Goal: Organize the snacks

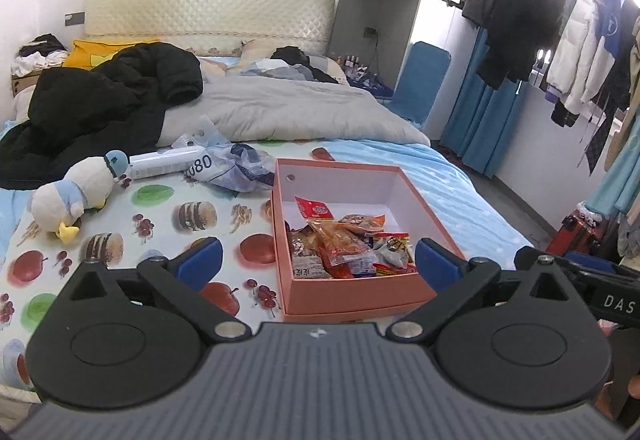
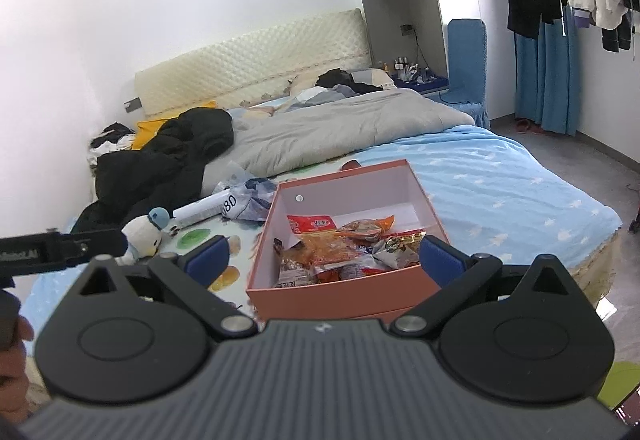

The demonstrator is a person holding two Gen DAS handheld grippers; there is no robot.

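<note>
A salmon-pink open box [image 1: 352, 296] sits on the bed's food-print sheet, with several snack packets [image 1: 344, 240] heaped in its near half. My left gripper [image 1: 319, 262] hovers just in front of the box, open wide, with nothing between its blue pads. The right wrist view shows the same box [image 2: 320, 300] and snack packets [image 2: 344, 244] slightly left of centre. My right gripper [image 2: 324, 260] is likewise open and empty before the box's near wall. Part of the other gripper's black body shows at each view's edge.
Left of the box lie a plush duck [image 1: 76, 195], a white bottle [image 1: 164, 163] and a crumpled plastic bag [image 1: 236, 167]. A black jacket [image 1: 100, 99] and a grey duvet [image 1: 280, 107] cover the far bed. Hanging clothes [image 1: 560, 19] and a red suitcase [image 1: 580, 236] stand right.
</note>
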